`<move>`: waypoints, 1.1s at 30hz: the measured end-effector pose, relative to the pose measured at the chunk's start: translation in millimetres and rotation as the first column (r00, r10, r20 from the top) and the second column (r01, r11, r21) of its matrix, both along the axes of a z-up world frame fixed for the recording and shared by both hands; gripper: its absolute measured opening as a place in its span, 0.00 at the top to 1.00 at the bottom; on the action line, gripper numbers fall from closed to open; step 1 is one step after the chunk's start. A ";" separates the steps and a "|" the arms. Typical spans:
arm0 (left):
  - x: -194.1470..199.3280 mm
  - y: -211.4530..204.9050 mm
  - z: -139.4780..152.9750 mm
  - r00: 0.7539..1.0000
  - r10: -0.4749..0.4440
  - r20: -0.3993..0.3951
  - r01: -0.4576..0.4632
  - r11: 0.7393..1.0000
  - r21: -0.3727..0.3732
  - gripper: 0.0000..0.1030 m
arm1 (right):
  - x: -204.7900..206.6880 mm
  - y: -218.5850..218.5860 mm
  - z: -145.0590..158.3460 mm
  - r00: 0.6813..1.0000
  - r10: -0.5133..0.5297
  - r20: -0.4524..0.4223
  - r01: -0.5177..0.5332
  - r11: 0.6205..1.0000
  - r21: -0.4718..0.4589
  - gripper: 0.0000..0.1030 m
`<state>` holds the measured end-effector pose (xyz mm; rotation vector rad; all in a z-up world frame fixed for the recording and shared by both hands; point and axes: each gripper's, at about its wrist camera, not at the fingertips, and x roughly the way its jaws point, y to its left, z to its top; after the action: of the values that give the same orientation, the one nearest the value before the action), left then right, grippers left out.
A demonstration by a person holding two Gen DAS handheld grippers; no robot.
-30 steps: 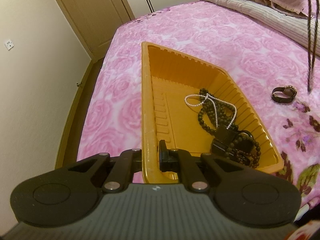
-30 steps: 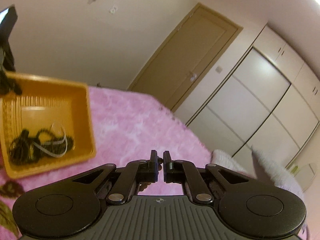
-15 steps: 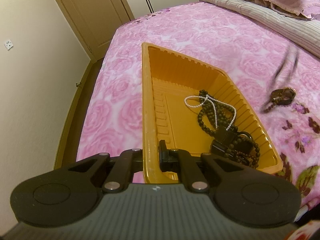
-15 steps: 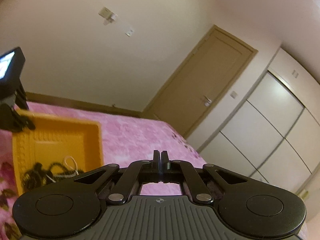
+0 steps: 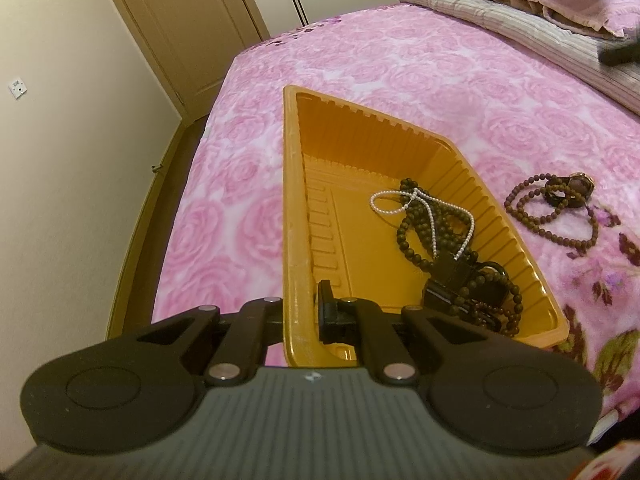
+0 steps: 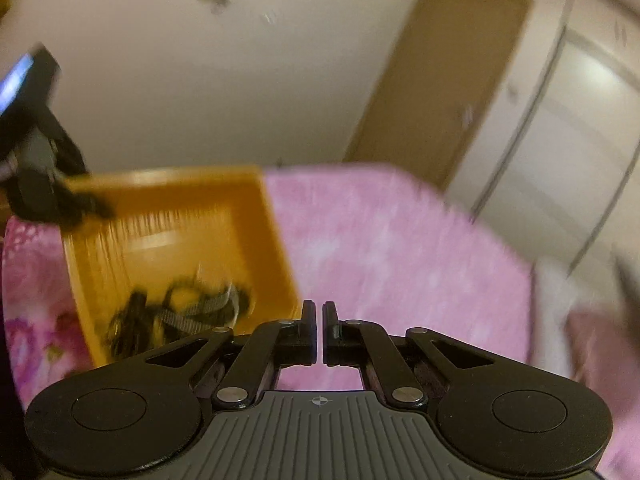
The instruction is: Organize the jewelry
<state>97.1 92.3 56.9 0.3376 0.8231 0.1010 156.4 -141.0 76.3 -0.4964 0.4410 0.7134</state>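
Observation:
An orange plastic tray [image 5: 294, 208] lies on the pink rose bedspread. My left gripper [image 5: 306, 312] is shut on its near left rim. In the tray lie a white pearl strand [image 5: 430, 216], dark bead necklaces [image 5: 416, 240] and black pieces. To the right of the tray, on the bedspread, a brown bead necklace [image 5: 536, 216] lies looped beside a brown watch [image 5: 570, 192]. My right gripper [image 6: 319, 332] is nearly shut and empty, above the bed, right of the tray [image 6: 276, 220]; that view is blurred.
A striped blanket and pillow [image 5: 560, 8] lie at the bed's far right. A wooden door [image 5: 188, 20] and wardrobe stand beyond the bed. The floor gap and wall run along the left of the bed [image 5: 140, 240].
The brown bead necklace that hung at the right has dropped onto the bedspread by the watch. My right gripper has swung down toward the bed. The left gripper has not moved.

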 end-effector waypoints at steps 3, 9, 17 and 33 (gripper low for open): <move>0.0 0.4 -0.7 1.000 0.000 0.000 0.000 1.000 0.002 0.94 | 9.9 -12.1 -37.7 0.989 -0.078 -0.128 0.082 0.996 0.022 0.98; 0.1 0.9 -1.1 1.000 0.000 -0.002 0.000 1.000 0.004 0.94 | 10.6 -27.4 -96.2 0.944 -0.172 -0.283 0.185 0.983 0.020 0.82; 1.5 1.6 -4.1 1.000 0.003 -0.005 -0.003 1.000 0.008 0.94 | 25.9 -23.6 -129.7 0.902 -0.233 -0.363 0.257 0.966 0.017 0.82; 1.0 2.4 -4.2 1.000 0.003 -0.001 -0.003 1.000 0.000 0.94 | 1.6 -3.5 -87.0 0.982 -0.171 -0.086 0.163 0.983 -0.088 0.94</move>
<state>98.1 94.7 52.7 0.3367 0.8248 0.1035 158.0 -144.5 -10.8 -0.4969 0.5937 0.5592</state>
